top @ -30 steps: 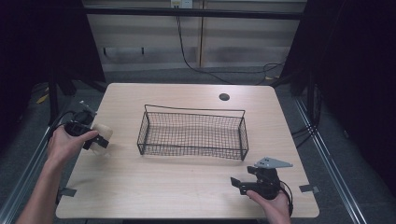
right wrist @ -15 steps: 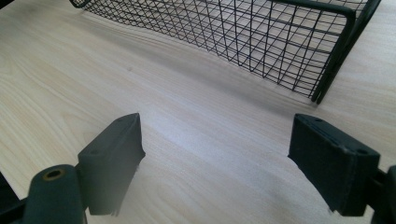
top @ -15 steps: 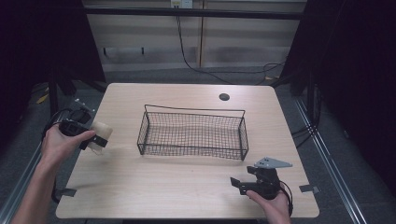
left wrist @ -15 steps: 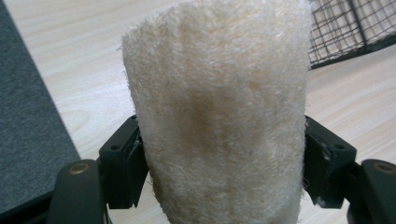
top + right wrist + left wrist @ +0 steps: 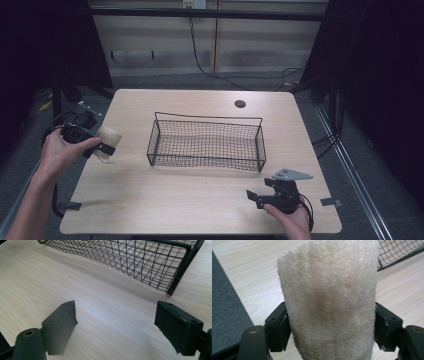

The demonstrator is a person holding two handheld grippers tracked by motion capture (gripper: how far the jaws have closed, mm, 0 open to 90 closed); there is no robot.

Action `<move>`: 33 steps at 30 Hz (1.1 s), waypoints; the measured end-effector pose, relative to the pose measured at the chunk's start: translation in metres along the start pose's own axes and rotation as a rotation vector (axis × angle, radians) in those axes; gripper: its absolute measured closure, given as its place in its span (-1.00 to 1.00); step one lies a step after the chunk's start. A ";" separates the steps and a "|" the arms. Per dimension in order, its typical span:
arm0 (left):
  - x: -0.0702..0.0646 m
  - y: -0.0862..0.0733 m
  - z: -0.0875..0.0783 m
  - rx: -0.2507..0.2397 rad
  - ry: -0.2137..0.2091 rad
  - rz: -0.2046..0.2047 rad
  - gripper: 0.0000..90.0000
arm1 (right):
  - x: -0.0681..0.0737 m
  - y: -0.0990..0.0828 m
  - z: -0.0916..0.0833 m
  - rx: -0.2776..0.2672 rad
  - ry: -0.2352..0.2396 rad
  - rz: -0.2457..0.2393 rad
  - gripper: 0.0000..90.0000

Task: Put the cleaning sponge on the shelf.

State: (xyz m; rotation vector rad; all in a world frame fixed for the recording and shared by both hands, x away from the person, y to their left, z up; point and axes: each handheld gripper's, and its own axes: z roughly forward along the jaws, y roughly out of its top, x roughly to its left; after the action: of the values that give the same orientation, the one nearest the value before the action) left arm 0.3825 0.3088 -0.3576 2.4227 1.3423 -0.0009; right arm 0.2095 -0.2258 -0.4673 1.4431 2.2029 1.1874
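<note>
- Since a second ago, the left claw (image 5: 106,148) has drifted slightly back toward the left edge of the surface (image 5: 200,200) and then settled; the cream roll it carries has gone with it, while the right claw has kept its place.
- At the left edge of the surface, about midway along it, the person's left hand (image 5: 62,150) holds the left claw, which points toward the wire basket.
- Clamped in that claw is a cream fuzzy roll (image 5: 108,138), a cylinder of fibrous, felt-like stuff; in the left gripper view the roll (image 5: 329,300) stands between the two black jaws, which press against it on either side.
- Whether the roll touches the wood below it cannot be told.
- Near the middle of the surface stands a black wire basket (image 5: 207,142), long and shallow, well apart from the roll.
- A round dark hole (image 5: 240,104) sits near the far edge of the surface, behind the basket.
- Near the right front corner, the person's right hand (image 5: 292,222) holds the right claw (image 5: 252,197) low over the wood, its jaws spread wide with nothing between them.
- In the right gripper view the basket's near corner (image 5: 175,277) lies just beyond those jaws.
</note>
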 end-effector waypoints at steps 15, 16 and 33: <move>-0.026 0.021 -0.012 -0.004 0.003 0.070 -0.39 | 0.000 0.000 0.000 -0.001 -0.001 0.001 -0.61; -0.029 0.023 -0.011 -0.005 0.001 0.068 -0.39 | 0.000 0.000 0.000 -0.002 0.000 -0.001 -0.61; -0.066 0.056 -0.018 0.013 0.007 0.126 -0.39 | 0.000 0.000 -0.001 -0.004 0.002 -0.005 -0.61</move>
State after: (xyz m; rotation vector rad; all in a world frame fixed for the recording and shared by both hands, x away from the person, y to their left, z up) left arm 0.3893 0.2333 -0.3114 2.5163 1.1936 0.0320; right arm 0.2092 -0.2263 -0.4670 1.4351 2.2032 1.1919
